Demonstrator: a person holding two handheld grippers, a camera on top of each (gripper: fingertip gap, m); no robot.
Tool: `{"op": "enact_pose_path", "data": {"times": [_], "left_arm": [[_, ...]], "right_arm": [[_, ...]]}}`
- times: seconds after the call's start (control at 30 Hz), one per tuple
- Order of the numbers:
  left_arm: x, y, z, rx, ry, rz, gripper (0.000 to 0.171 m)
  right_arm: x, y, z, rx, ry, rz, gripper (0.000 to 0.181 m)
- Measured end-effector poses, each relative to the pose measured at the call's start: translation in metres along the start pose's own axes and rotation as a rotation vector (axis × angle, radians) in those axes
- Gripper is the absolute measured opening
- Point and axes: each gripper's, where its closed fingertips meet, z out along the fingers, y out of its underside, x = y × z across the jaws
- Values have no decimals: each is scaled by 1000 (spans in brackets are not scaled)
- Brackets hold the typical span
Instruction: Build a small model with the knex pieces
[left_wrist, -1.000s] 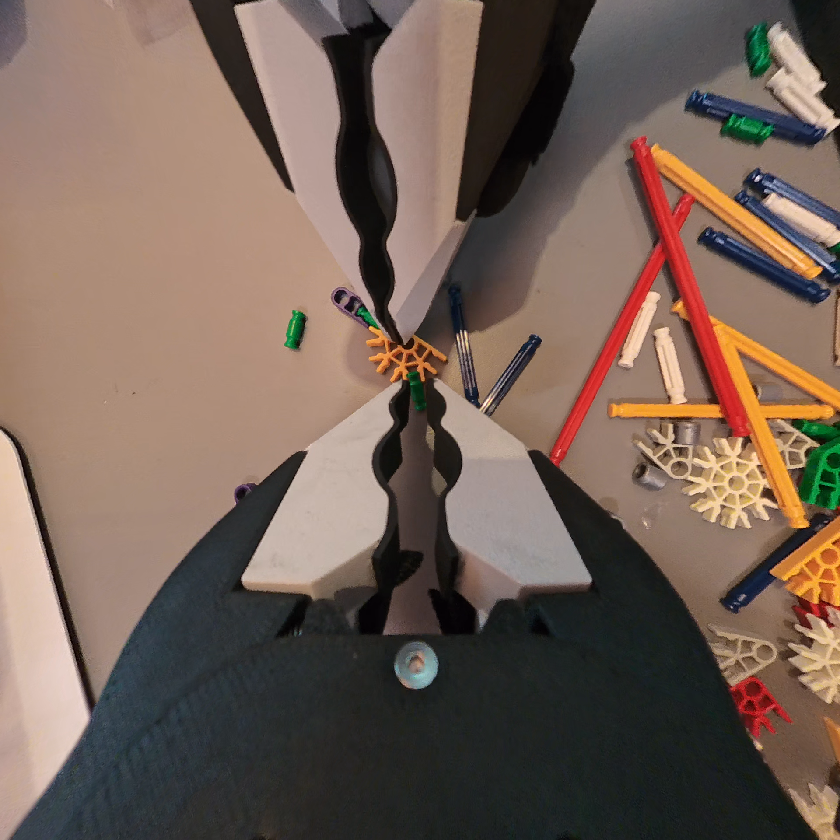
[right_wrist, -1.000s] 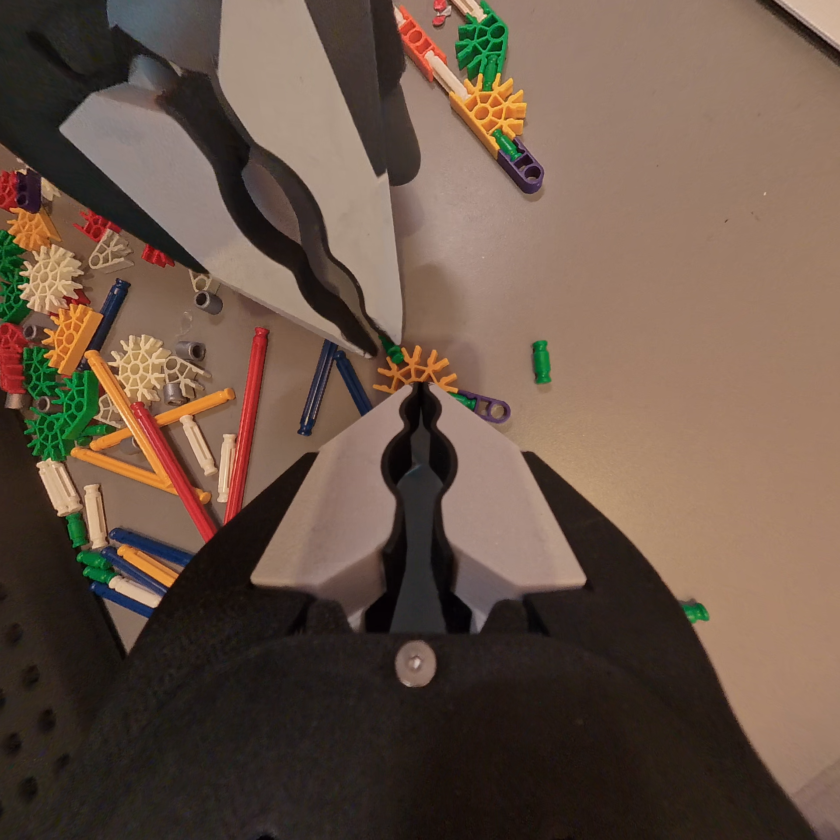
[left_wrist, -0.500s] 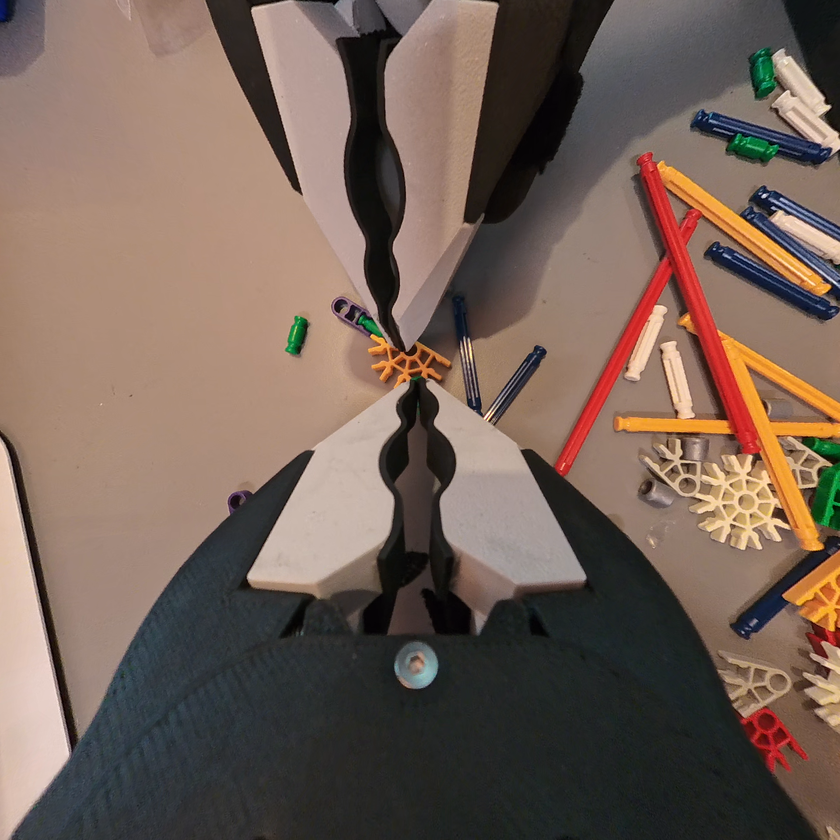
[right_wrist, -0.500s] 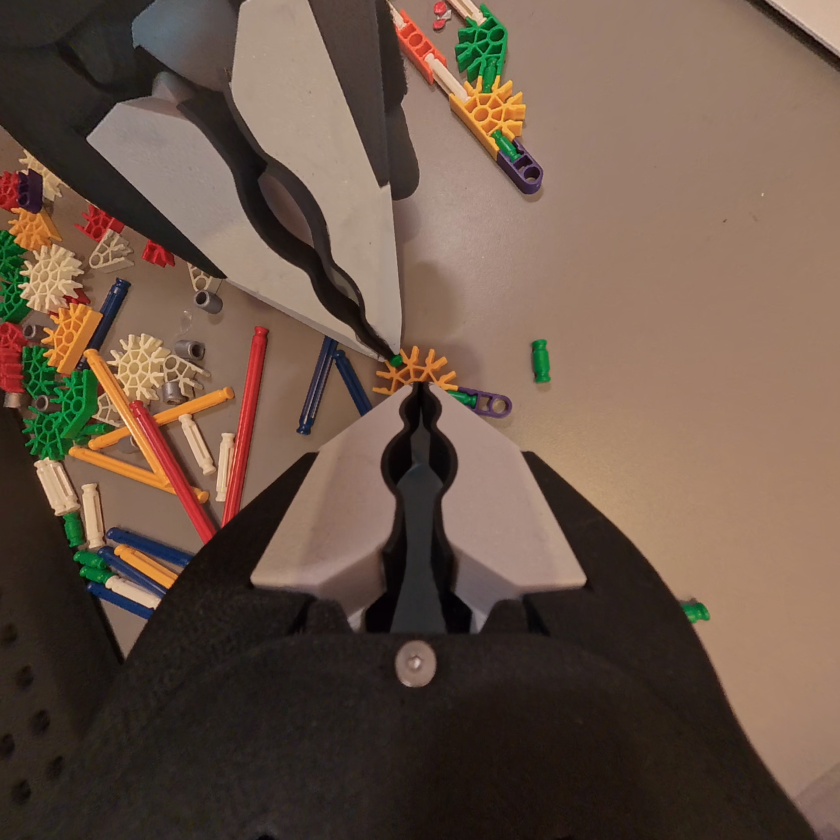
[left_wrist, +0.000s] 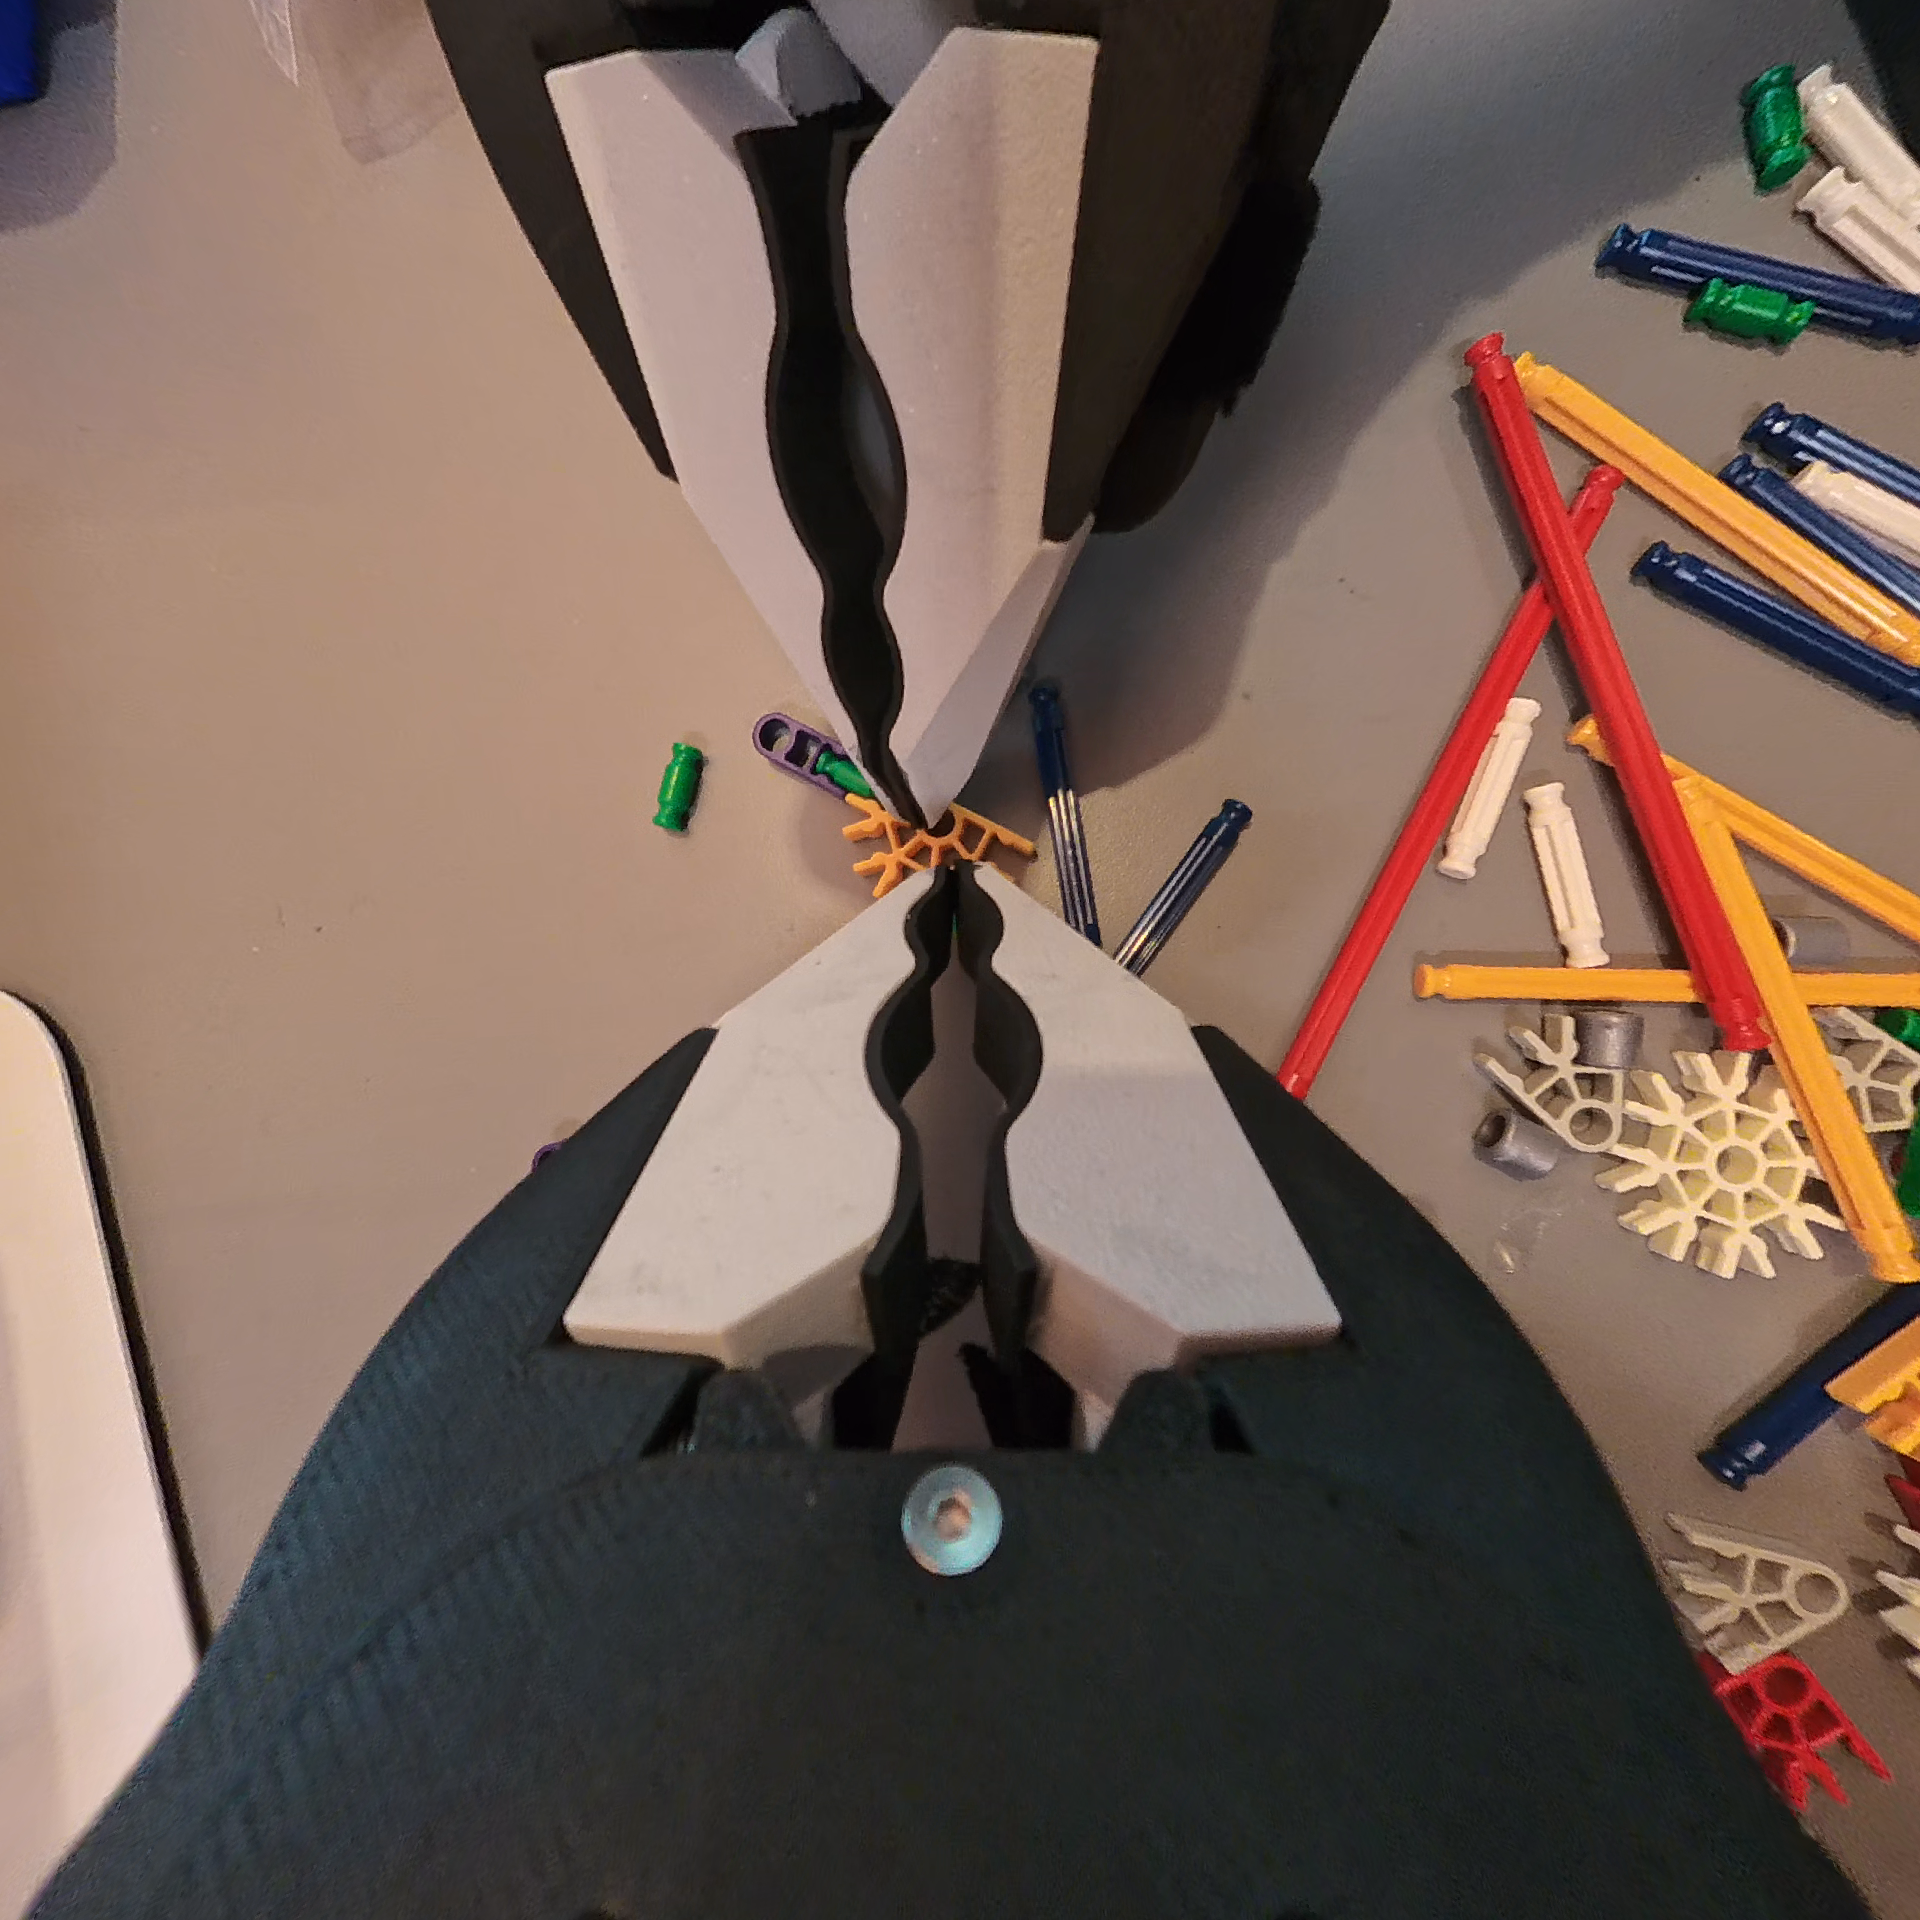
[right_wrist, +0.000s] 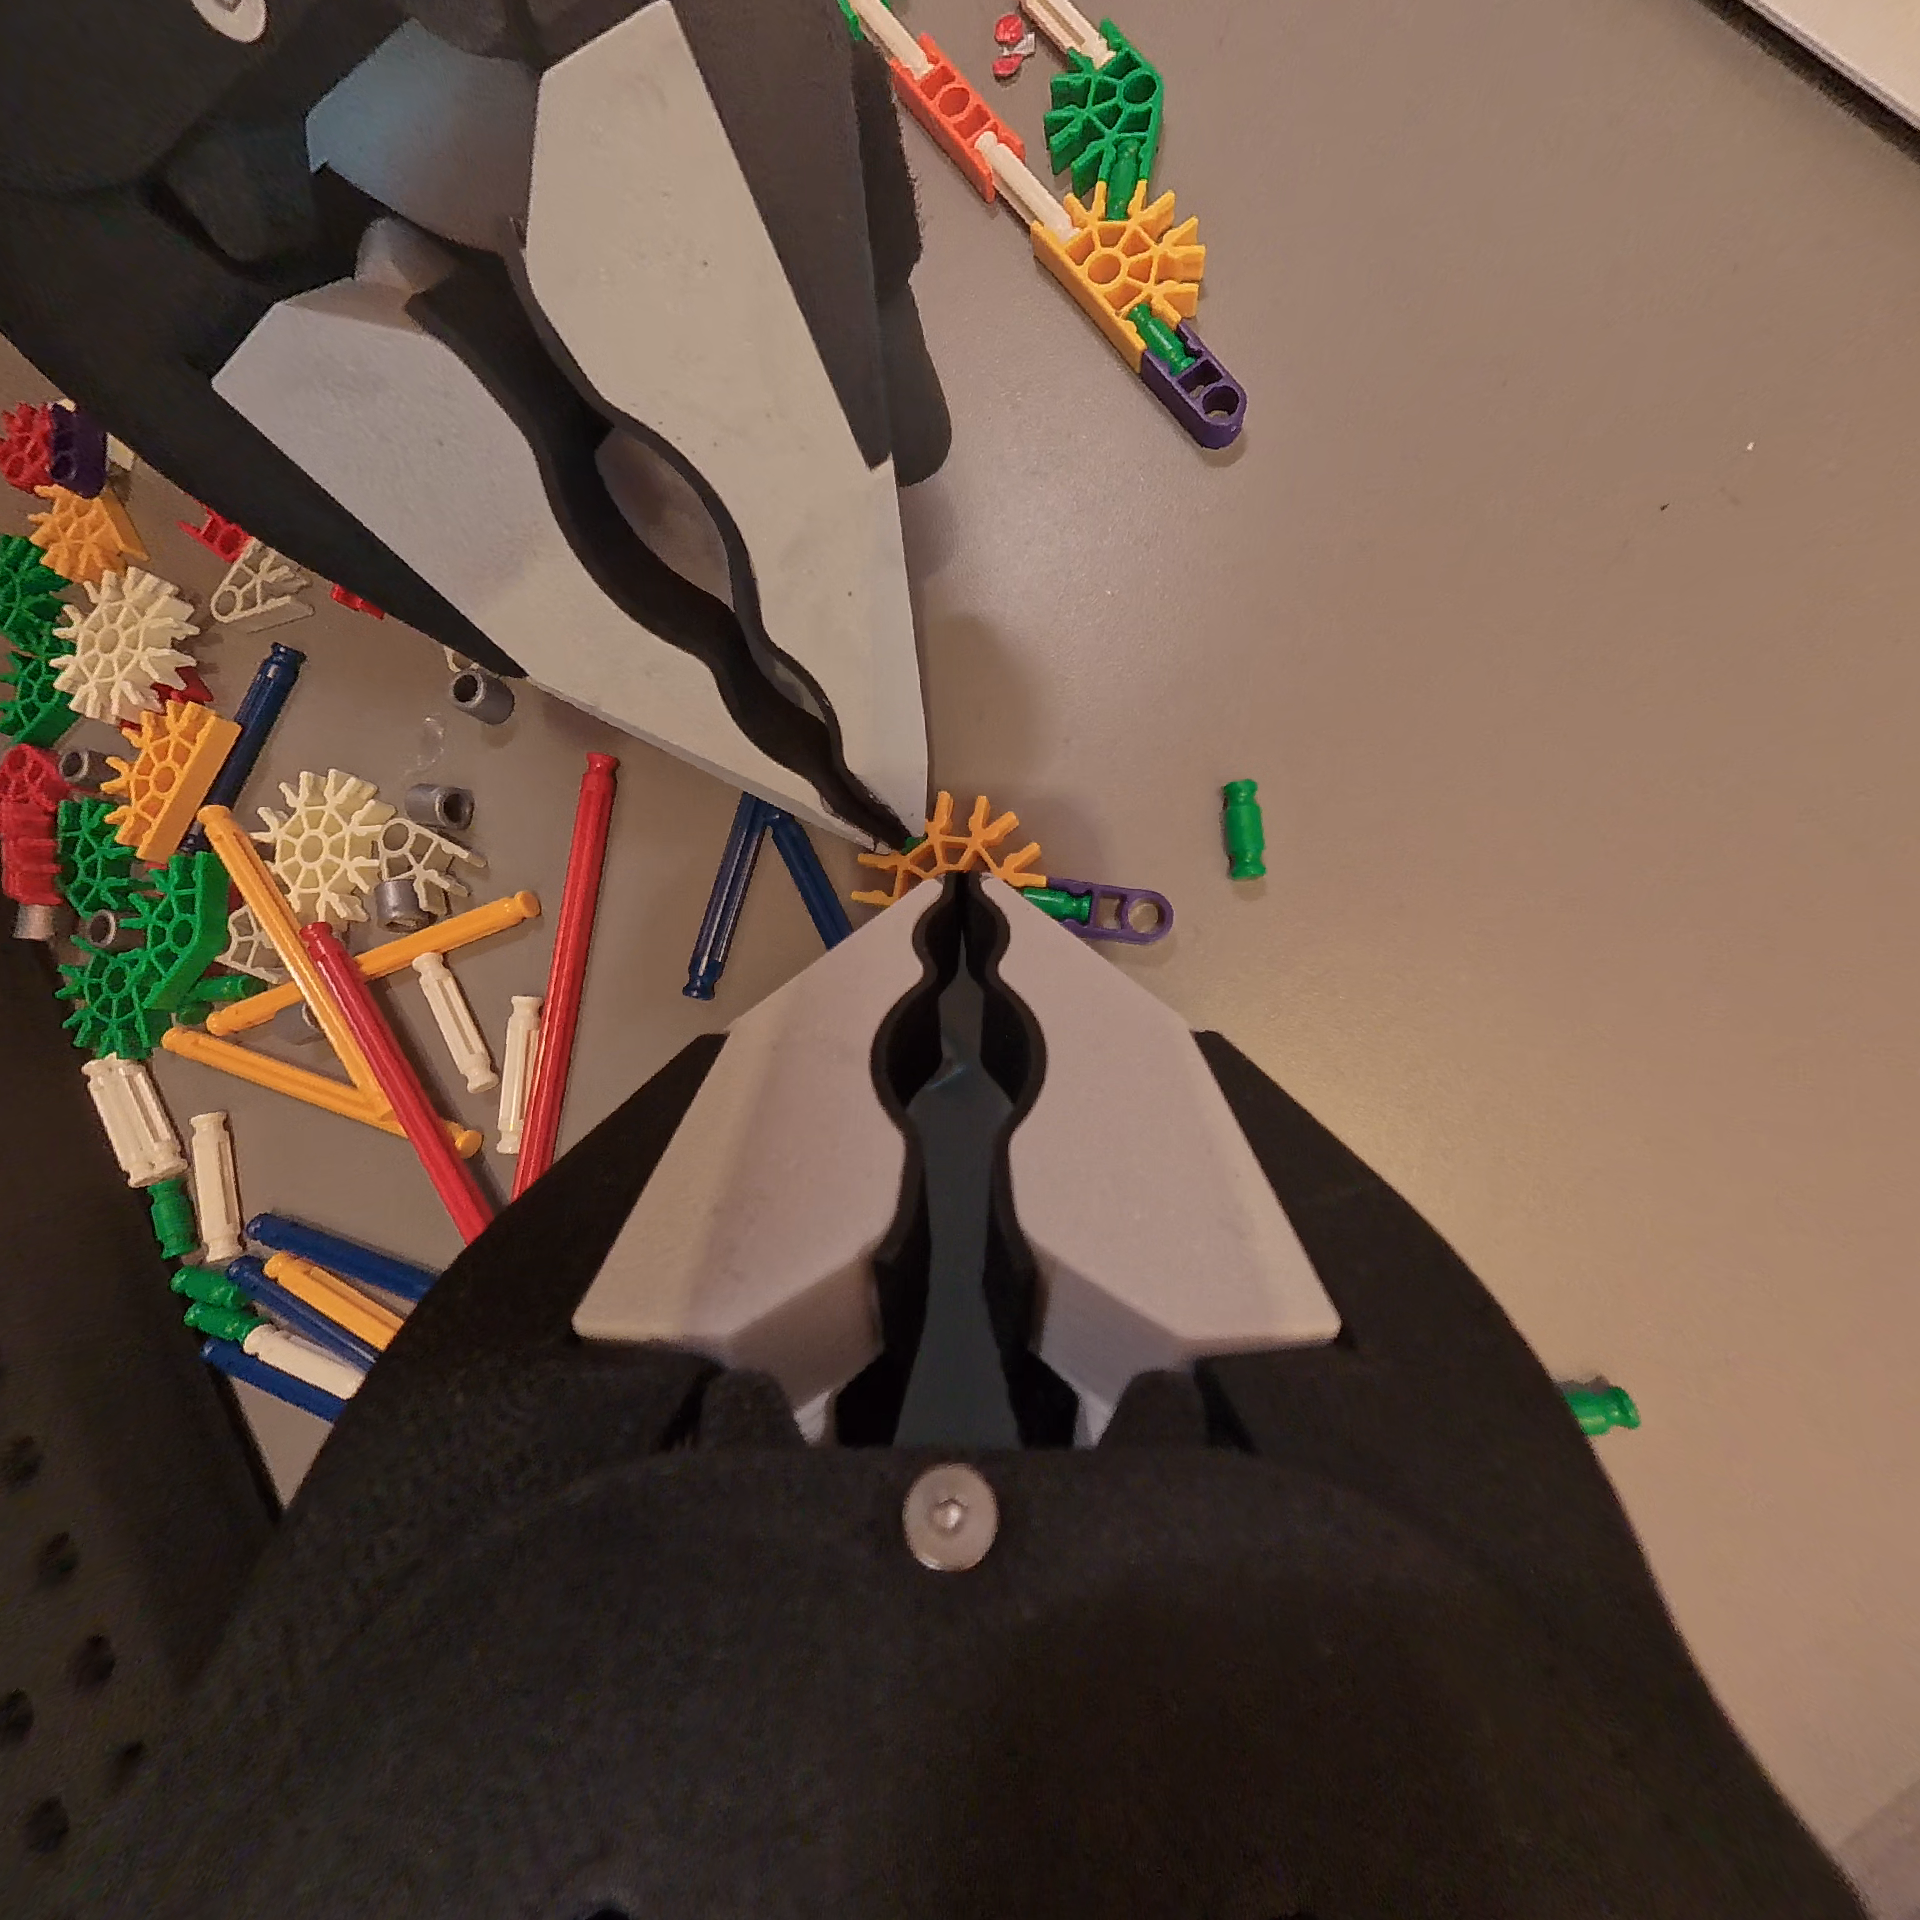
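An orange snowflake connector (left_wrist: 914, 847) lies between both grippers just above the grey table; it also shows in the right wrist view (right_wrist: 961, 836). A short green rod (right_wrist: 1060, 904) joins it to a purple connector (right_wrist: 1122, 914). My right gripper (right_wrist: 956, 883) is shut on the orange connector's edge, and it comes in from the top of the left wrist view (left_wrist: 920, 816). My left gripper (left_wrist: 951, 883) is shut on a second short green rod, of which only a sliver (right_wrist: 912, 844) shows against the connector. The two grippers' tips nearly touch.
A loose green rod (left_wrist: 677, 787) lies left of the connector. Two blue rods (left_wrist: 1060, 810) lie just right of it. A pile of red, yellow, blue and white rods and connectors (left_wrist: 1662, 935) fills the right. A built chain (right_wrist: 1122, 239) lies farther off. A white board (left_wrist: 62, 1351) is at the left edge. Both grippers' tips are close together, under 4 cm apart.
My left gripper has moved forward to the orange connector. The green rod that stuck out past its fingertips is now almost hidden between the tips and the connector. The right gripper held still.
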Motion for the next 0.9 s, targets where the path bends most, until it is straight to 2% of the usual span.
{"op": "enact_pose_path", "data": {"times": [0.37, 0.8, 0.9], "left_arm": [[0, 2, 0, -78, 2, -1, 0], [1, 2, 2, 80, -5, -135, 0], [1, 1, 3, 40, -83, -82, 0]], "right_arm": [[-1, 1, 0, -59, -2, -29, 0], [0, 2, 0, -90, -3, -33, 0], [1, 3, -1, -108, 8, -40, 0]]}}
